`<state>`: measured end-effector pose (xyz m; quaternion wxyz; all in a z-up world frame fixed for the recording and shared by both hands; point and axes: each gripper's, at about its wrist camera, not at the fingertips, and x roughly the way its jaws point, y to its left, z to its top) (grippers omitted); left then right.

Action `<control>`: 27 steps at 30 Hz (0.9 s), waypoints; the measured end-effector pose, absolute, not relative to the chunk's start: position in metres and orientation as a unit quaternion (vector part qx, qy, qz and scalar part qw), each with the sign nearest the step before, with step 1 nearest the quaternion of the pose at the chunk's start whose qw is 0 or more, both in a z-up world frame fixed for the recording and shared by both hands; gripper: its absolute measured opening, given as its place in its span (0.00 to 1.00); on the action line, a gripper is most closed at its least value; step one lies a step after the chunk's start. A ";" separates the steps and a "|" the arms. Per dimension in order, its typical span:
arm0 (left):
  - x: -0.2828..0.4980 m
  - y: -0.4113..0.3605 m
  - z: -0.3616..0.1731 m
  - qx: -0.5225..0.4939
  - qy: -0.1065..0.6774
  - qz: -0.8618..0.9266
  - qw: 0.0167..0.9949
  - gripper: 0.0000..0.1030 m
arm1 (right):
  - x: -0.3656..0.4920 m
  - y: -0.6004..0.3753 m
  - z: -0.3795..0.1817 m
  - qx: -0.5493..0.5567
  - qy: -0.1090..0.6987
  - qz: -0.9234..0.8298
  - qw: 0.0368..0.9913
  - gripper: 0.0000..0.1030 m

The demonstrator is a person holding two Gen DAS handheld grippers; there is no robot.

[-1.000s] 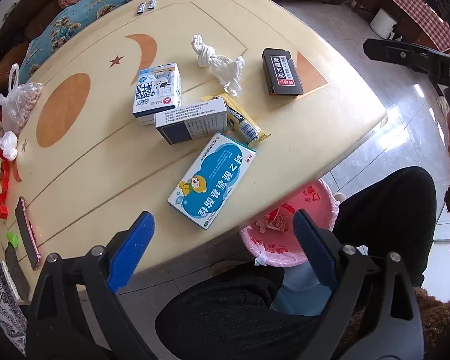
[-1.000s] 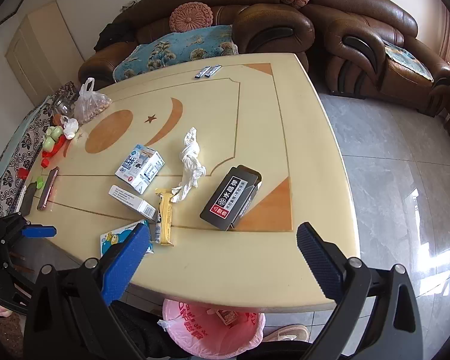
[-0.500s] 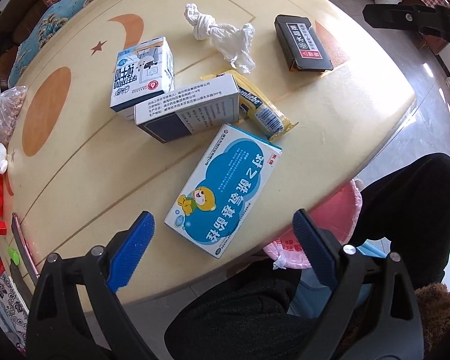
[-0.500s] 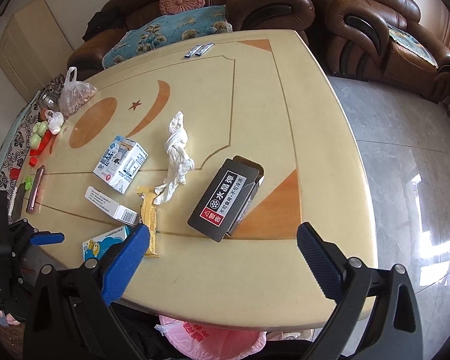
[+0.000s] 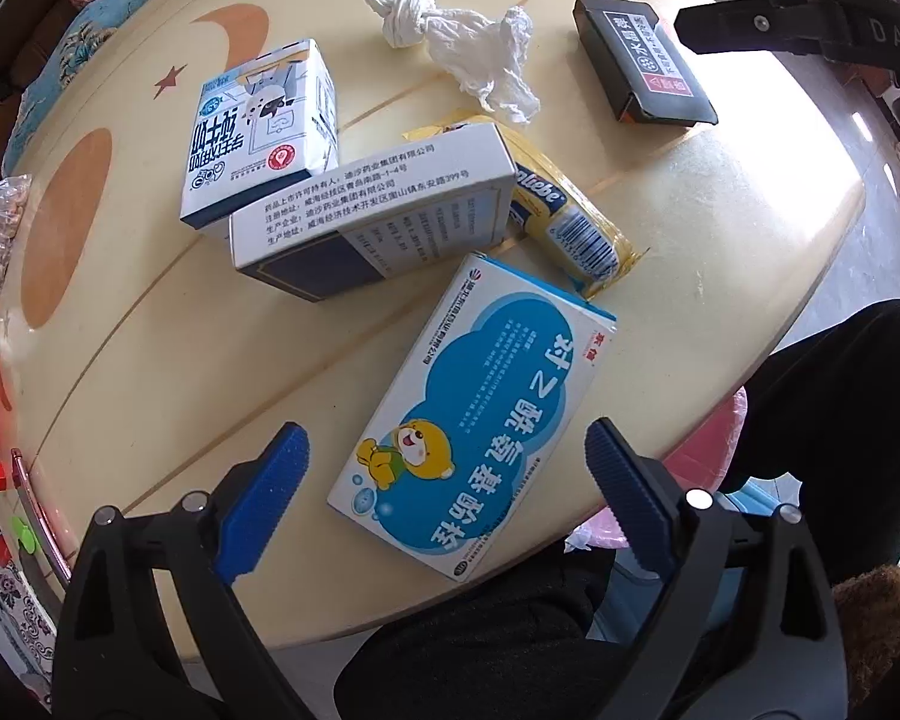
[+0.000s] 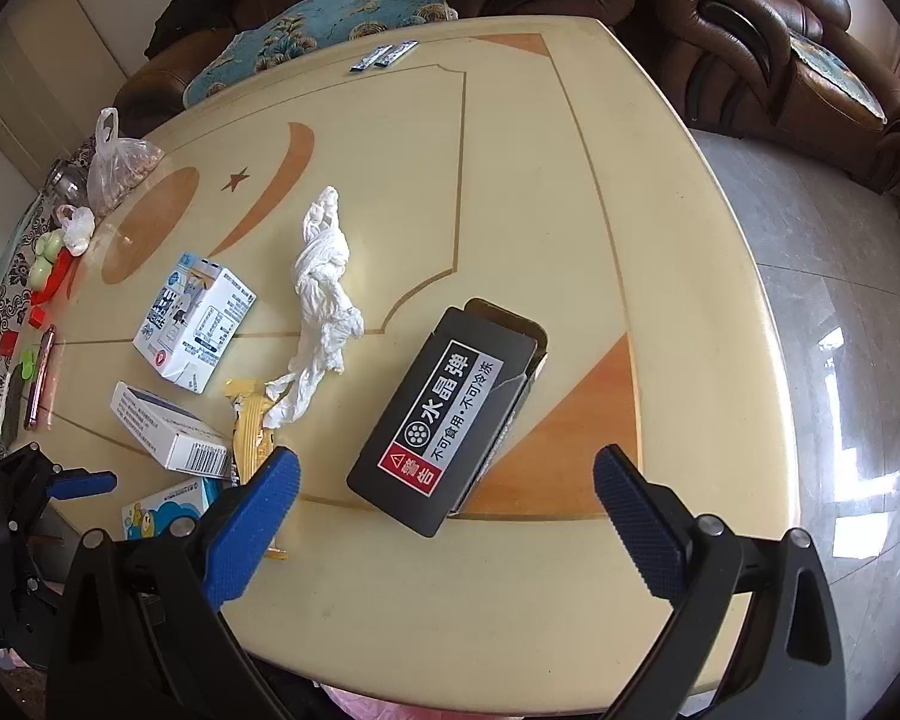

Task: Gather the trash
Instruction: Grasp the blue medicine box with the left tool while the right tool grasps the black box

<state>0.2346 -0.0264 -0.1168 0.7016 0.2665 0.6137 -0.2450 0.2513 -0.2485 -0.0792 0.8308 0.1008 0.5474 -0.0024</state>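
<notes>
— Between the left tongs, spread wide and empty, lies the blue cartoon box, flat on the counter at its near edge.

— And beyond it?

— Just past the tips, a white medicine box and a yellow wrapper, touching; further on a milk carton, then a knotted tissue.

— The other side?

— Right tongs also gape, holding nothing. Ahead of them sits the black box, flap open at its far end.

— Where does trash go?

— A pink bin bag peeks out below the counter edge, to the right of the left tongs.

— Risks?

— The blue box looks nearly as wide as the gap and lies flat; I'd guess the pads could skid over its top or nudge it off the edge. The black box's open flap may spill anything inside if tipped.
</notes>
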 end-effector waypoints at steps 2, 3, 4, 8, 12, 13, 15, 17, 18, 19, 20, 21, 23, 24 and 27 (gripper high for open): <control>0.239 -0.026 -0.121 0.266 0.617 -0.243 0.700 0.89 | 0.256 -0.246 -0.085 0.102 0.551 0.000 0.828 0.93; 0.241 -0.025 -0.123 0.264 0.618 -0.243 0.699 0.89 | 0.258 -0.245 -0.088 0.101 0.553 0.000 0.827 0.93; 0.242 -0.025 -0.125 0.261 0.621 -0.245 0.697 0.89 | 0.259 -0.244 -0.090 0.101 0.554 0.000 0.827 0.93; 0.243 -0.024 -0.129 0.258 0.624 -0.253 0.693 0.89 | 0.266 -0.243 -0.099 0.099 0.559 -0.003 0.823 0.93; 0.243 -0.028 -0.138 0.265 0.626 -0.256 0.687 0.89 | 0.271 -0.241 -0.110 0.100 0.568 -0.007 0.817 0.93; 0.243 -0.028 -0.141 0.265 0.628 -0.254 0.686 0.89 | 0.272 -0.241 -0.113 0.100 0.569 -0.008 0.816 0.93; 0.247 -0.029 -0.146 0.262 0.631 -0.253 0.684 0.89 | 0.274 -0.240 -0.116 0.096 0.570 -0.012 0.816 0.93; 0.249 -0.030 -0.151 0.260 0.635 -0.252 0.682 0.89 | 0.276 -0.240 -0.120 0.087 0.570 -0.023 0.816 0.93; 0.248 -0.029 -0.150 0.259 0.636 -0.252 0.682 0.89 | 0.277 -0.239 -0.123 0.082 0.572 -0.029 0.816 0.93; 0.249 -0.029 -0.152 0.260 0.635 -0.253 0.682 0.89 | 0.278 -0.239 -0.126 0.078 0.573 -0.033 0.815 0.93; 0.249 -0.029 -0.151 0.262 0.633 -0.253 0.683 0.89 | 0.279 -0.239 -0.128 0.077 0.574 -0.036 0.814 0.93; 0.249 -0.029 -0.151 0.265 0.630 -0.252 0.685 0.89 | 0.279 -0.239 -0.131 0.075 0.575 -0.038 0.814 0.92; 0.247 -0.028 -0.150 0.268 0.626 -0.251 0.688 0.88 | 0.279 -0.236 -0.132 0.061 0.570 -0.041 0.819 0.90; 0.245 -0.029 -0.152 0.267 0.625 -0.252 0.689 0.88 | 0.281 -0.234 -0.132 0.058 0.569 -0.041 0.819 0.89; 0.242 -0.031 -0.151 0.267 0.623 -0.256 0.689 0.84 | 0.282 -0.232 -0.130 0.051 0.563 -0.041 0.824 0.83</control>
